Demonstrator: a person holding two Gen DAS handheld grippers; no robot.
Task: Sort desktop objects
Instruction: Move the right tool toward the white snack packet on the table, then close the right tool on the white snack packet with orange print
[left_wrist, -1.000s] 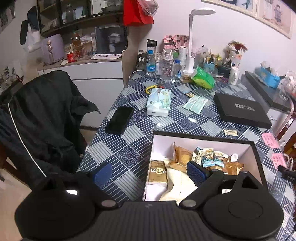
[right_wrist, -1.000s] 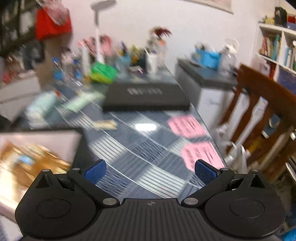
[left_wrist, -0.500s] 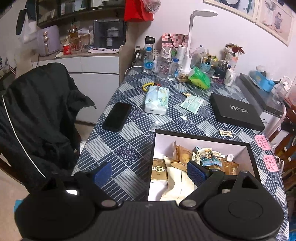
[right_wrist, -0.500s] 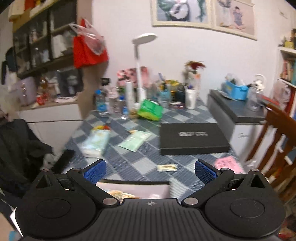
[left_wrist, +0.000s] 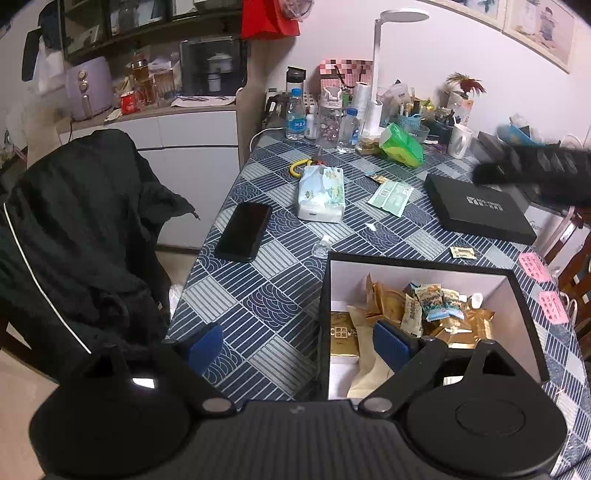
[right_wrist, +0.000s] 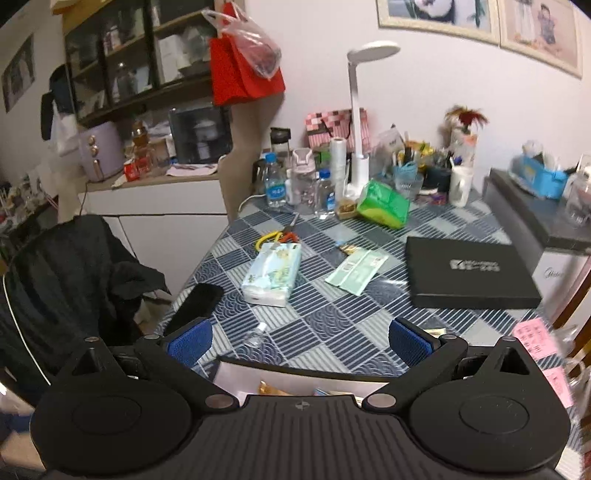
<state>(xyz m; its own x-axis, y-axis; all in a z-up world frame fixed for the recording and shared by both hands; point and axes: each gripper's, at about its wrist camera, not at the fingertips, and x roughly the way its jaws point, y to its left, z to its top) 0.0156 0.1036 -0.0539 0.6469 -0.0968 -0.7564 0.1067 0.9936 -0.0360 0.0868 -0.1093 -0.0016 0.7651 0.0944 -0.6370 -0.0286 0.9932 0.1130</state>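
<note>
A: Where are both tools?

B: The left tool (left_wrist: 297, 345) hangs wide open and empty over the near rim of the black open-topped cardboard box (left_wrist: 524, 291) of snack packets. The right tool (right_wrist: 299, 339) is also spread wide, holding nothing.

A: What lies on the blue patterned table (right_wrist: 332, 317)?

B: From the box, a black smartphone (left_wrist: 244, 231) at 10 o'clock, a pale tissue pack (left_wrist: 321, 192) at 12, a flat black lidded box (left_wrist: 478, 208) at 2.
</note>
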